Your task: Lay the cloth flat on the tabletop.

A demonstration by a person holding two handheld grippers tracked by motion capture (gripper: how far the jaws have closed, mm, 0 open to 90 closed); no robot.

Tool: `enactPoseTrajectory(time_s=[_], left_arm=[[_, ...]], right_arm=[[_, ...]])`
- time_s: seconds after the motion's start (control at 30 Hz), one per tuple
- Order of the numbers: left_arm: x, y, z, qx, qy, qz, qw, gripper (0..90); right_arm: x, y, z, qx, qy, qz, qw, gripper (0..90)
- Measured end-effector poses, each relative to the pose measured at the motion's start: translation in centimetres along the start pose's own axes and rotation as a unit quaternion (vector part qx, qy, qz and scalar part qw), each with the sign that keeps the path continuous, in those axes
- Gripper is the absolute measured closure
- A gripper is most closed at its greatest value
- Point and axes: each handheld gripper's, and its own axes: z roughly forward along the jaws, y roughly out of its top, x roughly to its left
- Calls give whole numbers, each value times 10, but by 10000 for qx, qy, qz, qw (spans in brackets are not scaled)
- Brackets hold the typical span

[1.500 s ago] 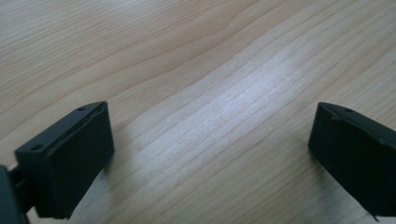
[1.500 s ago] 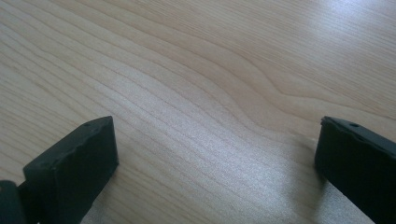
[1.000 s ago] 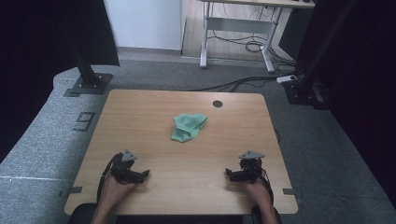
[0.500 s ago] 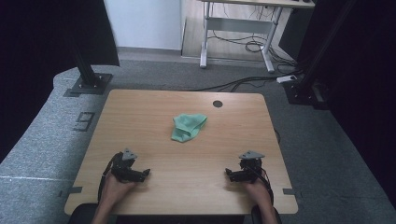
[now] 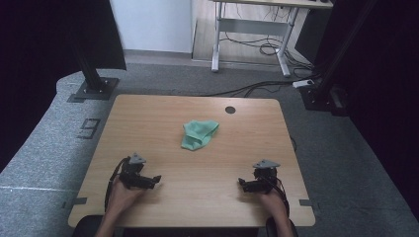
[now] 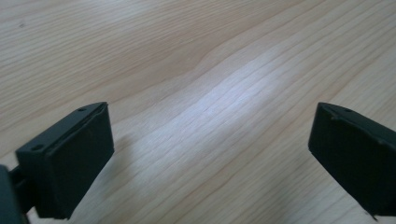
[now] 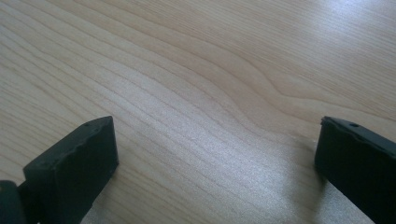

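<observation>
Green cloth (image 5: 199, 134), crumpled, lies mid-table toward the far edge; long axis runs from near-left to far-right corner. Left gripper (image 5: 148, 180) rests near the near-left corner, right gripper (image 5: 248, 184) near the near-right; both jaws spread wide over bare wooden table (image 5: 148, 123), holding nothing.

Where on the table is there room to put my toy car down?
Lots of bare wood: the wide strip between the left tongs and right tongs, and the far left corner of the table. The green cloth lies crumpled in the middle, and a round hole sits near the far edge.
</observation>
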Motion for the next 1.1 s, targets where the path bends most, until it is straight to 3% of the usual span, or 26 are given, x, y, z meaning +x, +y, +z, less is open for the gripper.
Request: enactPoseTrajectory(time_s=[0.13,0.47,0.83,1.0,1.1], left_arm=[[-6,10,3,-3,-82,131,9999,0],[-12,35,7,-116,-111,221,9996,11],[-16,63,21,-206,-260,426,9985,137],[-18,72,27,-227,-266,498,9981,145],[-21,83,31,-251,-249,642,9973,161]], right_arm=[[0,0,0,1,0,0,10000,0],[0,0,0,0,-2,1,10000,0],[0,0,0,-4,-4,-5,10000,0],[0,0,0,-4,-4,-6,10000,0],[0,0,1,-4,0,-9,10000,0]])
